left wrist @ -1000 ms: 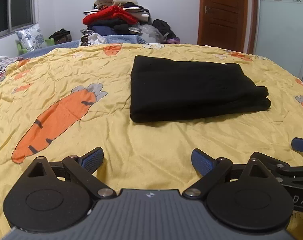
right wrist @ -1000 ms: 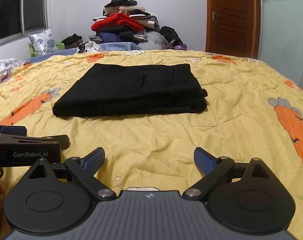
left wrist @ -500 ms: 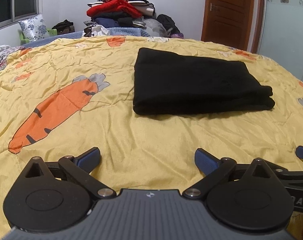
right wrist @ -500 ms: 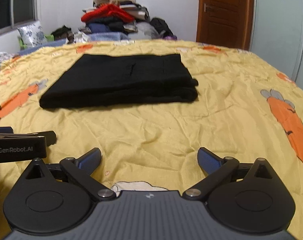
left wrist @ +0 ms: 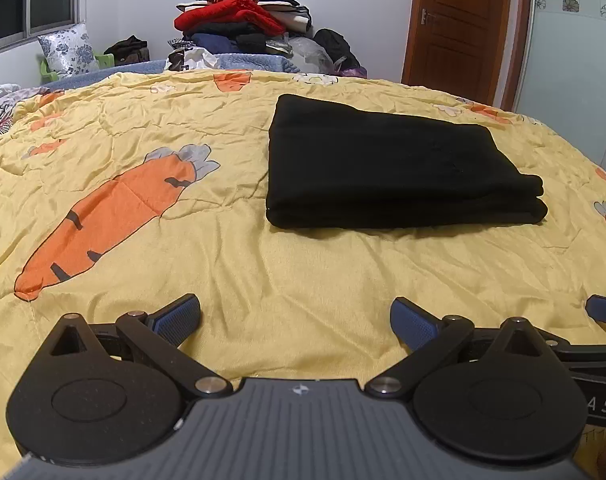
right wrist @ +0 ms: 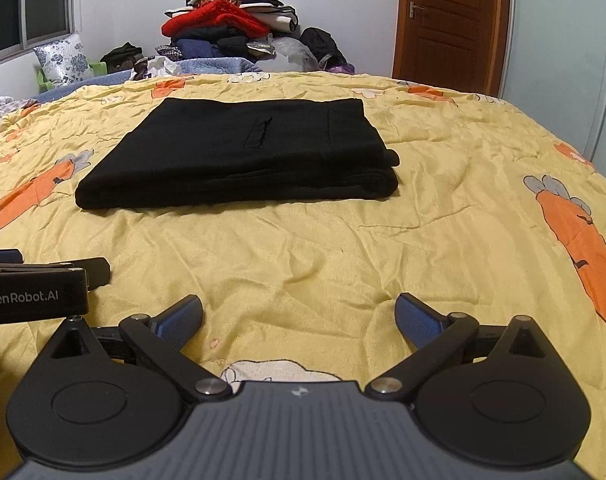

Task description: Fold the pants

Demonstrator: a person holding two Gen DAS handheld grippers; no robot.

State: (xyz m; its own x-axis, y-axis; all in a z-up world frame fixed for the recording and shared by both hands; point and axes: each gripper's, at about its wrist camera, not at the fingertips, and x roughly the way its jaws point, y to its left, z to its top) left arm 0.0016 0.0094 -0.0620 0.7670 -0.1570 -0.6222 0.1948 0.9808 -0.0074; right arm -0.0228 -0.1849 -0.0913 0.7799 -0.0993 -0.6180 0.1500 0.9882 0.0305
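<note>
The black pants (left wrist: pixel 399 164) lie ahead of both claws on the yellow carrot-print quilt (left wrist: pixel 303 272), already folded into a flat, stacked rectangle with layered edges on the near side; from the left claw (left wrist: pixel 296 316) they sit forward and to the right, from the right claw (right wrist: pixel 299 314) forward and to the left, well apart from the fingertips in both views. Both claws are released, jaws spread wide with nothing between the blue pads (right wrist: pixel 181 320), only bare quilt. The fold looks finished, so the step in hand is probably a last check or tidy: if anything needs doing, it would be best to approach low along the quilt, press the near edge square rather than pinch and lift, and avoid dragging the quilt, whose wrinkles could skew the stack. Both claws point forward and downward toward the bed, held level side to side, close to each other; the left claw's body shows at the right claw's left edge, and a blue fingertip of the right claw (left wrist: pixel 605 310) peeks in at the left claw's right.
</note>
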